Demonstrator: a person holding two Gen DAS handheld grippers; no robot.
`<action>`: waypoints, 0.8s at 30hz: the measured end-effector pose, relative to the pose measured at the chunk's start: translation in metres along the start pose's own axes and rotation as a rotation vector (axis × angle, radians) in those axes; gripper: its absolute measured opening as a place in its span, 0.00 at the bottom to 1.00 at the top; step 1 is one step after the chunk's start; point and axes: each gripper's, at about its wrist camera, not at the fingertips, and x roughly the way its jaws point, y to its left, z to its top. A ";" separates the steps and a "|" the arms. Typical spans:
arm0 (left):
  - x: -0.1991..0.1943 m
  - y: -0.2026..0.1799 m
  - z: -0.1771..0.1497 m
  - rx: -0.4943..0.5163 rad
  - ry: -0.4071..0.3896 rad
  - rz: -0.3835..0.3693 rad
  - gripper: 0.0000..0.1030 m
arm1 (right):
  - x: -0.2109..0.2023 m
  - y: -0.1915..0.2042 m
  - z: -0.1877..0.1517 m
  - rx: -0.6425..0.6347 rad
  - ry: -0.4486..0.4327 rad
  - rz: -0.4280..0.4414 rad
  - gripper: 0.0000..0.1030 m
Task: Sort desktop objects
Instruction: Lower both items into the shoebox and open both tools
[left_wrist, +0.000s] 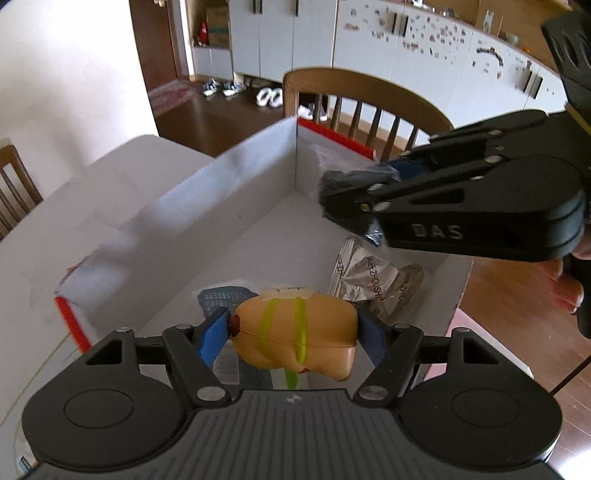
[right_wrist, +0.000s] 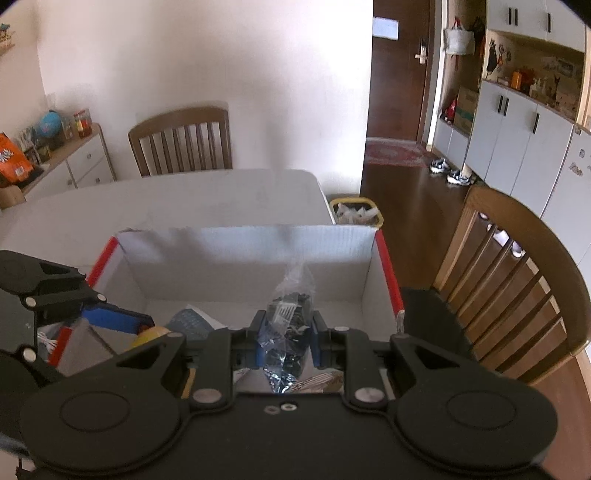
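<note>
your left gripper (left_wrist: 293, 328) is pinching a tan toy (left_wrist: 295, 330) with yellow-green stripes, its blue pads (left_wrist: 212, 334) pressing on the toy's two ends. you are holding the toy above the open white box (left_wrist: 236, 184), over the near part of its floor. beneath the toy, a blue mesh-patterned packet (left_wrist: 221, 297) is lying on the box floor, and just to the right of it a silver foil pouch (left_wrist: 373, 275) with printed lettering is resting on the floor as well.

your right gripper (right_wrist: 286, 334) is squeezing a clear plastic bag (right_wrist: 290, 314) stuffed with dark contents, the bag's twisted top sticking up between the pads. in the left wrist view that gripper (left_wrist: 354, 201) is reaching in from the right, hanging over the box interior, with the bag blurred at its tip. in the right wrist view your left gripper (right_wrist: 144, 323) is coming in from the left edge, a blue pad and a sliver of the toy (right_wrist: 149, 336) showing just beside the packet (right_wrist: 192, 321).

the box has red edging (right_wrist: 389, 277) along its rims and is sitting on the white worktop (right_wrist: 184, 199). a wooden chair (right_wrist: 184, 140) is standing at the far side of the worktop, another chair (right_wrist: 517, 295) is standing to the right of the box, and a yellow-rimmed bin (right_wrist: 356, 212) is sitting on the wooden floor beyond the worktop's corner.
</note>
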 end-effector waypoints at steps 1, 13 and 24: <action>0.003 0.000 0.002 -0.001 0.009 -0.005 0.71 | 0.005 -0.002 0.000 0.001 0.013 0.004 0.21; 0.039 0.008 0.012 0.003 0.116 -0.041 0.71 | 0.053 -0.004 0.003 -0.019 0.139 0.023 0.21; 0.049 0.018 0.005 0.014 0.174 -0.050 0.71 | 0.084 0.007 0.001 -0.059 0.265 0.015 0.21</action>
